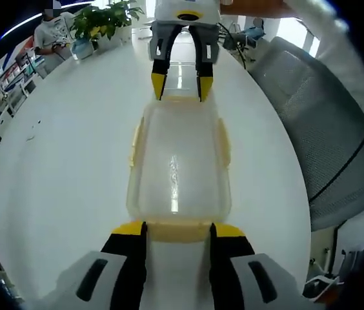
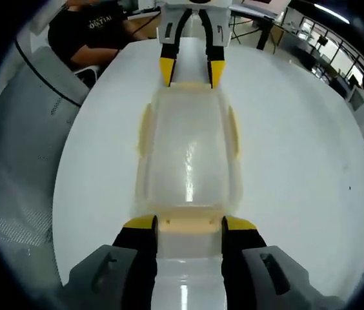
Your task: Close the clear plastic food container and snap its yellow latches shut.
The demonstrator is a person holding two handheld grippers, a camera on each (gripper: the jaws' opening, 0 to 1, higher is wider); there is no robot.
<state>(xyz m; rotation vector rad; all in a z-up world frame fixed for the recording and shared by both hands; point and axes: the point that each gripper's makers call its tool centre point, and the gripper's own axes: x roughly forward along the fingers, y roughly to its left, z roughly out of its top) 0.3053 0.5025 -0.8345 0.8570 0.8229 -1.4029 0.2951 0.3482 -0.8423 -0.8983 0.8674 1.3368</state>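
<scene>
Yellow-tipped jaws of the left gripper (image 1: pixel 177 230) sit at the near short end of the clear food container (image 1: pixel 177 165), spread to either side of the yellow end latch (image 1: pixel 177 230). Whether the tips touch the latch cannot be told. Opposite, the right gripper (image 1: pixel 182 86) stands at the far short end, jaws likewise spread astride the latch there (image 1: pixel 181 98).

Right gripper view, same layout mirrored: right gripper (image 2: pixel 189 225) at the near latch (image 2: pixel 189 224), left gripper (image 2: pixel 191 71) at the far end of the container (image 2: pixel 188 152).

Container lies flat on a glossy white counter (image 1: pixel 59 168), lid on top, long axis running straight from one gripper to the other. Yellow side latches (image 1: pixel 132 146) show on both long edges.

Room: grey mesh office chair (image 1: pixel 311 123) just beside the counter; potted green plant (image 1: pixel 104 20) at the counter's far end; a seated person in a dark shirt (image 2: pixel 85 32); office desks in the background.
</scene>
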